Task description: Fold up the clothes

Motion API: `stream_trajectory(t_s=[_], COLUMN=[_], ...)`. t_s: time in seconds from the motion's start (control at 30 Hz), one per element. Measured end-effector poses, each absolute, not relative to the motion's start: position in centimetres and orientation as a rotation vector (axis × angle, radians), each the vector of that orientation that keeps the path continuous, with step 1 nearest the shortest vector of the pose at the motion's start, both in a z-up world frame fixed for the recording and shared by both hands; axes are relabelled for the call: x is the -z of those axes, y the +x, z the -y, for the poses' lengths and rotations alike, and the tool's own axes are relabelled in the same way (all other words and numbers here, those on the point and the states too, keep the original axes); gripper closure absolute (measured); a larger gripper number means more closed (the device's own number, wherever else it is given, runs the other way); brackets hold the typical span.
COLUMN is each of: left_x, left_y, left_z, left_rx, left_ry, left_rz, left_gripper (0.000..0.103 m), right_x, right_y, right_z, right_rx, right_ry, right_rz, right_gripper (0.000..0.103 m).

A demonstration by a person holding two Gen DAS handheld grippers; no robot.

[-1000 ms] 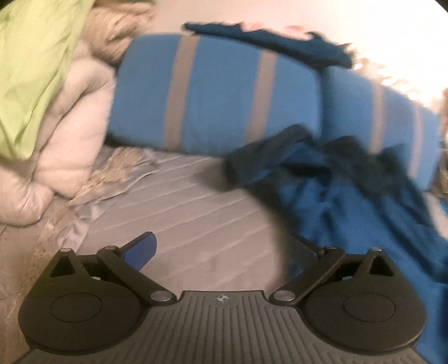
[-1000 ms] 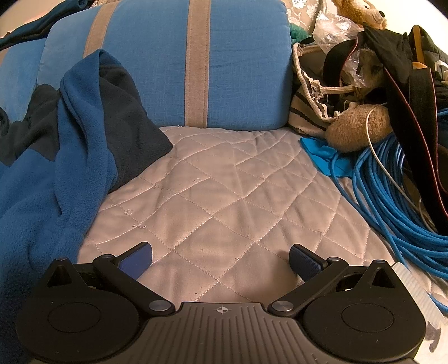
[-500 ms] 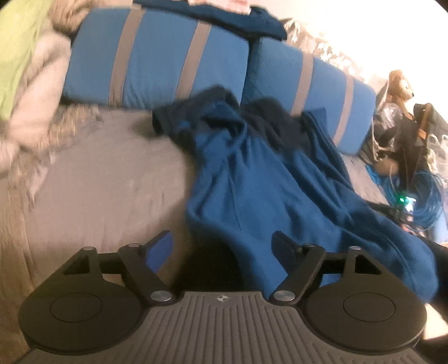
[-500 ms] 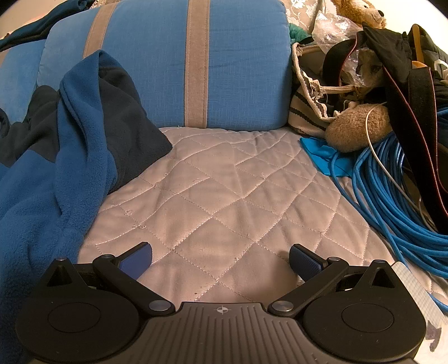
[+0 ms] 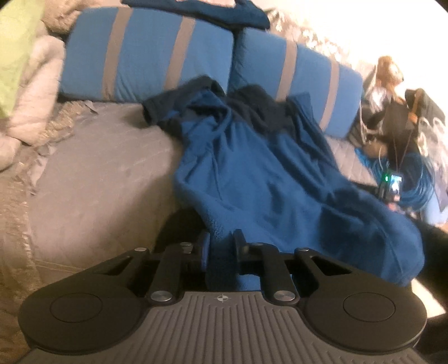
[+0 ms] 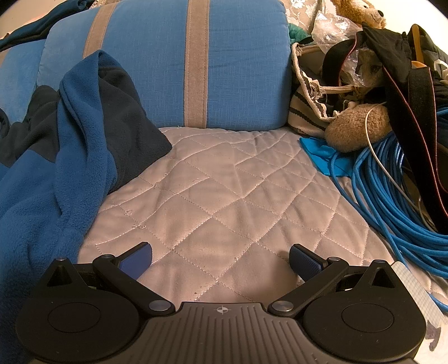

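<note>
- Left gripper (image 5: 221,246): jaws just drawn together, clenched on the near edge of the blue fleece (image 5: 252,173), a fold of it pinched between the pads.
- Fleece: spread crumpled over the grey quilted bed cover (image 5: 92,179), running from the gripper up toward the striped blue cushions (image 5: 151,58); darker navy parts bunched at the far end, touching the cushions.
- Right gripper (image 6: 221,259): released, jaws wide apart, nothing between them, poised above bare quilted cover (image 6: 229,196).
- From the right wrist view: fleece (image 6: 42,182) to the left of the gripper, one side propped against a cushion (image 6: 196,64).
- To the right of the gripper: coiled blue cable (image 6: 392,201), a tan plush toy (image 6: 358,126), a striped cloth bag (image 6: 305,117) and dark straps piled together.
- Far left in the left wrist view: pale bedding (image 5: 33,92) and a green cloth (image 5: 14,50) heaped at the edge.
- Another dark blue garment (image 5: 224,14) lying on top of the cushions.
</note>
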State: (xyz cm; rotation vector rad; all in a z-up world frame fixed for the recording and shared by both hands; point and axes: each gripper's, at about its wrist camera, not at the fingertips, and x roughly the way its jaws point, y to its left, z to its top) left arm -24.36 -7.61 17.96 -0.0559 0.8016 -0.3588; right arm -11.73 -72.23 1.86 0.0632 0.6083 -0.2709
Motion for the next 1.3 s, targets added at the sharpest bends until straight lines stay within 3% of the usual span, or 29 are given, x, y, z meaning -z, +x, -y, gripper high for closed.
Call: stream_trajectory(t_s=[0.23,0.47,0.6,0.7,0.77,0.87,1.07,1.3], left_x=[-19.7,-17.2,-16.6,-17.8,-19.0,-21.1,-22.5,-19.9], left_y=[-26.1,-25.6,-25.3,-25.6,-25.8,-25.9,-23.5,-18.7], left_z=[3.7,3.0,2.7,1.9,1.5,2.2,6.6,12.7], left_rx=[0.221,0.177,0.136,0.057,0.026,0.018,0.118,0.199], left_ry=[-0.085,-0.126,-0.103,-0.084,-0.082,-0.087,-0.038,0.029], left_rz=[-0.76,-0.836,-0.848,-0.793,-0.726,-0.605,-0.511,-0.5], left_gripper=[0.086,0.085,0.075,0.061,0.043,0.027,0.024,0.021], right_x=[-1.9,-1.8,-1.8,-1.8,-1.8,-1.7,-1.8,-1.8], right_y=[-11.7,-11.7,-11.7,-11.7,-11.7,-11.7,-11.7,-11.7], right_z=[72.2,72.2,72.1,72.1,72.0,72.0,72.1,72.1], right_rx=[0.272,0.274,0.275,0.276,0.278,0.278,0.277,0.277], right_ry=[0.063,0.06,0.059,0.057,0.053,0.052,0.054,0.056], right_rz=[-0.609,-0.608,-0.609,-0.608,-0.607,-0.606,-0.606,-0.604], right_gripper=[0.0,0.0,0.0,0.0,0.0,0.0,0.0,0.0])
